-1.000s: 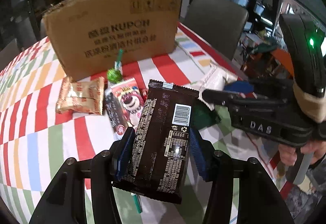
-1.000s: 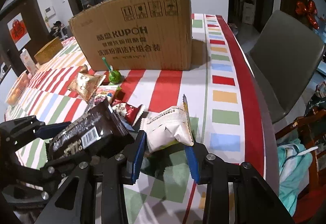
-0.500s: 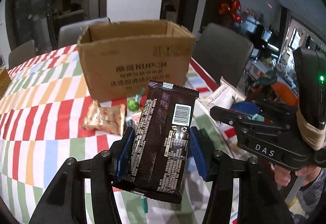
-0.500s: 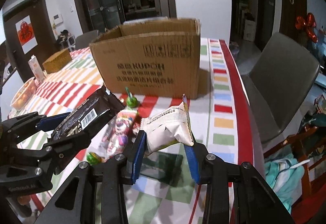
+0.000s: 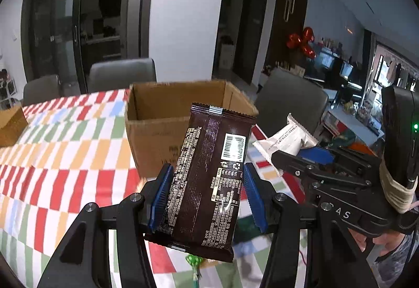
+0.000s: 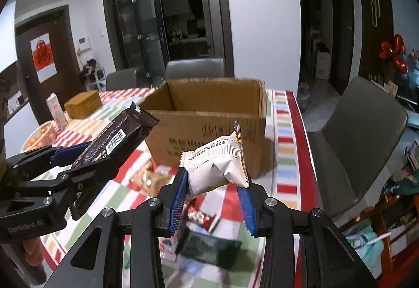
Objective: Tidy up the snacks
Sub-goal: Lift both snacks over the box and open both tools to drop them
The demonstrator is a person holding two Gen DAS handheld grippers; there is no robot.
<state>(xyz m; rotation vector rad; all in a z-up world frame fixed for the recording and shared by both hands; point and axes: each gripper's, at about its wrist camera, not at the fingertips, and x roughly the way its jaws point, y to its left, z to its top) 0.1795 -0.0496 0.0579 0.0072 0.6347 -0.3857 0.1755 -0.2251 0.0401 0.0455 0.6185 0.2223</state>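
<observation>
My left gripper (image 5: 207, 196) is shut on a dark brown snack packet (image 5: 209, 178) with a barcode, held upright above the table; the packet also shows in the right wrist view (image 6: 117, 138). My right gripper (image 6: 214, 199) is shut on a white snack packet (image 6: 217, 167), also seen in the left wrist view (image 5: 285, 141). An open, empty-looking cardboard box (image 5: 162, 131) stands ahead on the striped tablecloth (image 5: 52, 157); it also shows in the right wrist view (image 6: 209, 117). Both packets hang in front of it, at about its rim height.
Loose snacks lie on the table below: a gold packet (image 6: 149, 180), a red packet (image 6: 199, 217), a dark green packet (image 6: 209, 248) and a green lollipop (image 5: 193, 261). Grey chairs (image 6: 361, 136) stand around the table. A small brown box (image 6: 83, 103) and a carton (image 6: 56, 111) sit far left.
Both grippers have risen and tilted up with their packets. The box now shows its open top, and the loose snacks have dropped low in view.
</observation>
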